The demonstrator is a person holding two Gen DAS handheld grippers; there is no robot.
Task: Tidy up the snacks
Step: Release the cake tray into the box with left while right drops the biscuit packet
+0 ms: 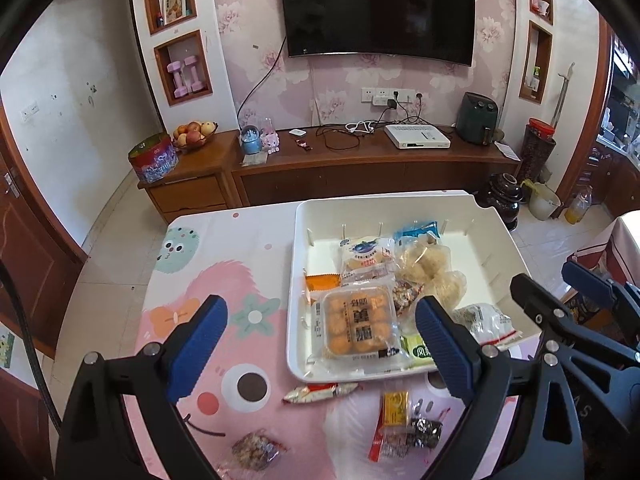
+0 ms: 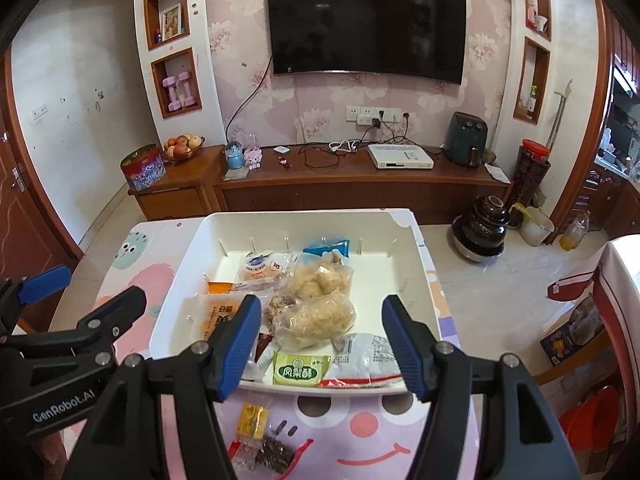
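Here, open tongs (image 2: 316,344) above the white tray's (image 2: 416,256) near rim

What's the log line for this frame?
left gripper: open, empty | right gripper: open, empty | white bin: partly filled | yellow packet: on table

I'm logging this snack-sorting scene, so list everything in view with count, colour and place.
bin: 1, white, on table's right half
snack packs in bin: roughly nine, mixed colours
loose snacks: about five, yellow, red, dark, on table in front of bin
tablecloth: 1, pink cartoon print
TV: 1, black, on wall
fruit bowl: 1, on cabinet
left hand-held gripper: open, black with blue pads
right hand-held gripper: open, over bin's near edge
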